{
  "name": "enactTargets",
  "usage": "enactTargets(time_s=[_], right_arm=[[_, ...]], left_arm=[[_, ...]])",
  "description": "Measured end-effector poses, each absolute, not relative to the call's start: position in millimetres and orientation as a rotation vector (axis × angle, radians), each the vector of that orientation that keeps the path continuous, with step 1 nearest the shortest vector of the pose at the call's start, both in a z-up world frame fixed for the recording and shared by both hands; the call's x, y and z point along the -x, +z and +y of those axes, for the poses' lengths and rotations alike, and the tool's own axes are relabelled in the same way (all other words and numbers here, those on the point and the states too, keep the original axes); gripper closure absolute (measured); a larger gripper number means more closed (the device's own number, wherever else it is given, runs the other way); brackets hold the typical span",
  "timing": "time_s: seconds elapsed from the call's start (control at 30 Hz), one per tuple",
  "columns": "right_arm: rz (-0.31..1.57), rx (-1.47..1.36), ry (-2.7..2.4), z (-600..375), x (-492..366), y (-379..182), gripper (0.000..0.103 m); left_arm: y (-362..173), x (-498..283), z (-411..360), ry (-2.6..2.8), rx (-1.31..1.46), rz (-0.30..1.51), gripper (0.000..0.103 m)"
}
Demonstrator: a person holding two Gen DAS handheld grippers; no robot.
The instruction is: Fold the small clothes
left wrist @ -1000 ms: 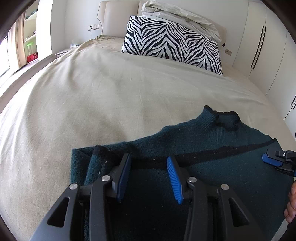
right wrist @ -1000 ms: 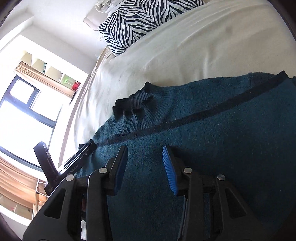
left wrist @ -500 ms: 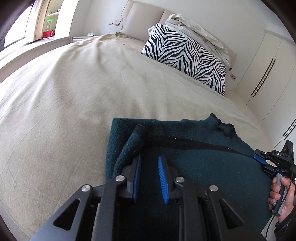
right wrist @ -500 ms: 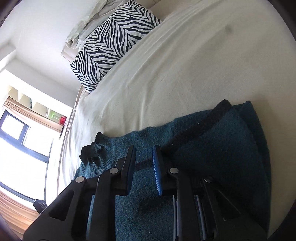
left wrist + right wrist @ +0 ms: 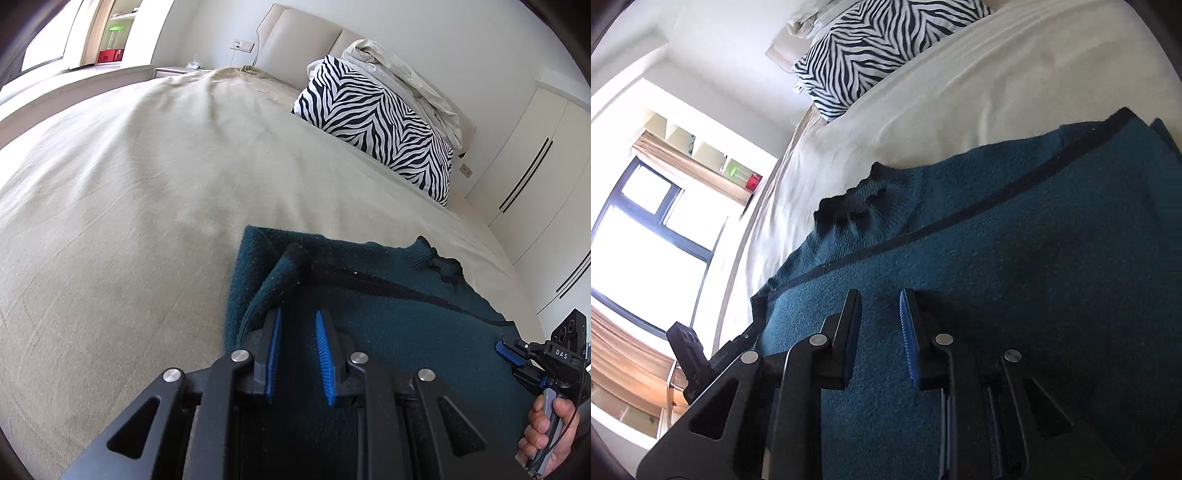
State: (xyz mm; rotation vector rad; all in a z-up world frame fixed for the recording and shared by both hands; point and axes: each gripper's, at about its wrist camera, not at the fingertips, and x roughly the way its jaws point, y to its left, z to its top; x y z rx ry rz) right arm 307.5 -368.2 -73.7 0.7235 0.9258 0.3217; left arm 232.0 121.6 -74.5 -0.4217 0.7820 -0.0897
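A dark teal knit sweater (image 5: 391, 317) with a black stripe lies flat on the beige bed (image 5: 147, 206), its ribbed collar (image 5: 439, 260) pointing toward the pillows. My left gripper (image 5: 297, 314) sits low on the sweater beside a raised fold at its left edge, jaws narrow with knit filling the gap. My right gripper (image 5: 880, 295) rests on the sweater (image 5: 1015, 258) below the stripe, jaws equally narrow on the fabric, the collar (image 5: 857, 206) beyond it. The right gripper (image 5: 504, 349) also shows at the sweater's right edge, held by a hand (image 5: 546, 432).
A zebra-print pillow (image 5: 380, 122) and a crumpled pale duvet (image 5: 402, 74) lean on the headboard at the far end. White wardrobe doors (image 5: 535, 155) stand to the right. A window (image 5: 657, 236) and wooden shelving are to the left.
Both pairs of jaws narrowed from wide to a small gap on the sweater. The left gripper rolled and shifted by the left fold. The right gripper then moved across the sweater.
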Motion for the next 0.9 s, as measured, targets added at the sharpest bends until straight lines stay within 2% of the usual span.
enactTargets(time_s=[0.2,0.27,0.3,0.5,0.63,0.77,0.9], right_arm=[[0.846,-0.825,0.086,-433,-267,-62,0.082],[0.838,-0.831,0.165,-422,-254,-53,0.081],[0.841,-0.833,0.242,-408,-249,-50,0.081],[0.975,-0.844,0.615,-302,-219,-58,0.08],[1.067,-0.866,0.535,-304,-200,-94,0.08],[0.957,-1.005,0.41,-374,-165,-105,0.081],[0.852,-1.019,0.187,-442,-126,-100,0.081]], left_arm=[[-64,-223,114,-0.048,0.388,0.791,0.079],[-54,-213,99,-0.037,0.346,0.784,0.066],[-48,-207,89,-0.061,0.338,0.778,0.056],[-53,-161,16,-0.272,0.298,0.87,0.043],[-73,-142,19,-0.261,0.316,0.912,0.044],[-68,-135,43,-0.223,0.324,0.914,0.044],[-68,-122,66,-0.189,0.342,0.908,0.047]])
